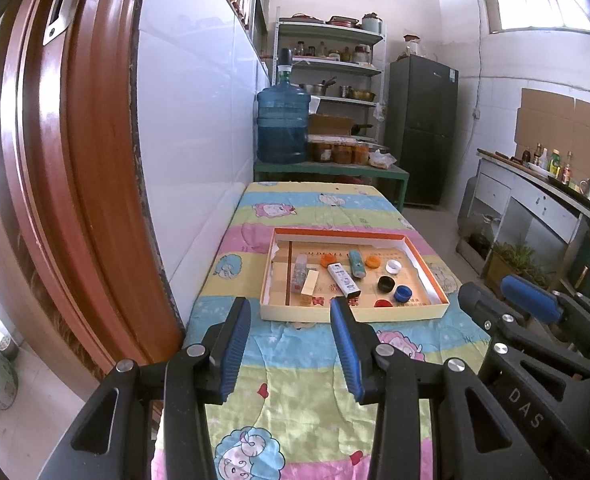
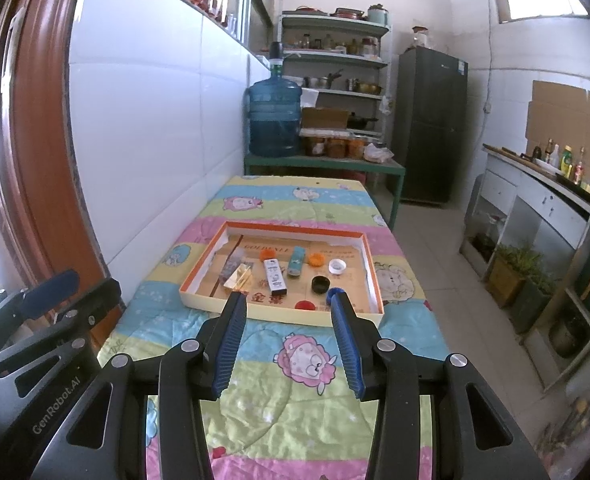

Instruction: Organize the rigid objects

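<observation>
Over the bench (image 1: pixel 315 364) with its cartoon-print cloth, the left wrist view looks toward a shallow cardboard tray (image 1: pixel 351 313) lying flat, set in from every bench edge. The left tongs (image 1: pixel 291 312) hang just short of the tray's near wall, jaws apart with nothing between them. Bare cloth runs between the tongs and the tray, and more lies beyond the tray's far wall. A white tiled wall borders the bench left of the tray; open floor lies right of it. The right tongs' (image 1: pixel 495 292) own tips show right of the tray's near corner.

Inside the tray lie six bottle caps: two orange (image 1: pixel 327 259), one white (image 1: pixel 393 267), one black (image 1: pixel 385 283), one blue (image 1: pixel 403 293), one red (image 1: pixel 383 303). Four oblong pieces lie left of them, among them a white printed case (image 1: pixel 343 279) and a teal one (image 1: pixel 356 264).

From the right wrist view, the right tongs (image 2: pixel 289 304) stand open and empty at the tray's (image 2: pixel 211 298) near wall, the blue cap (image 2: pixel 333 292) showing beside one finger. Left of the tray, the left tongs (image 2: pixel 75 286) are seen side-on.
</observation>
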Demonstrator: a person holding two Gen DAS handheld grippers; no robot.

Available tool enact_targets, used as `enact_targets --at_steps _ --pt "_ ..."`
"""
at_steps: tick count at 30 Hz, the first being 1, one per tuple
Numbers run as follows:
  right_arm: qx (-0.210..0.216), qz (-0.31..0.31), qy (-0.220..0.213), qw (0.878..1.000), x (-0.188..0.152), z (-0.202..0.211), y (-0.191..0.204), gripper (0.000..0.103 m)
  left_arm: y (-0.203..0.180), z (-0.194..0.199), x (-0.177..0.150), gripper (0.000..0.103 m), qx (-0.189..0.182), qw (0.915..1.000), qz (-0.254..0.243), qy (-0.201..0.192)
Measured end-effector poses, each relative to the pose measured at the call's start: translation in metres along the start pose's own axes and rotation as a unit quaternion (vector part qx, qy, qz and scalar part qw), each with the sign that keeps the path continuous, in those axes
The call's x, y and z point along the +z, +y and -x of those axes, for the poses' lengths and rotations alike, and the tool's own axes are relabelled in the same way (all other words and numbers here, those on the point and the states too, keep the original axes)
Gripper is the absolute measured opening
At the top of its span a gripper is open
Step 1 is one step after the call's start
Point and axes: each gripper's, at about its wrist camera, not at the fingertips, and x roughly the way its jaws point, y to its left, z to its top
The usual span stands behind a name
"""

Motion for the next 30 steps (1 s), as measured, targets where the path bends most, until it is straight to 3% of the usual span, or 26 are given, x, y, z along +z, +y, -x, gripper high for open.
enact_targets --at_steps 30 --pt "-0.004 -0.002 -0.002 1.0 -0.0043 0.0032 -0.0019 0.046 -0.0017 0.0018 -0.0029 0.041 -0.003 1.0 0.002 0.0"
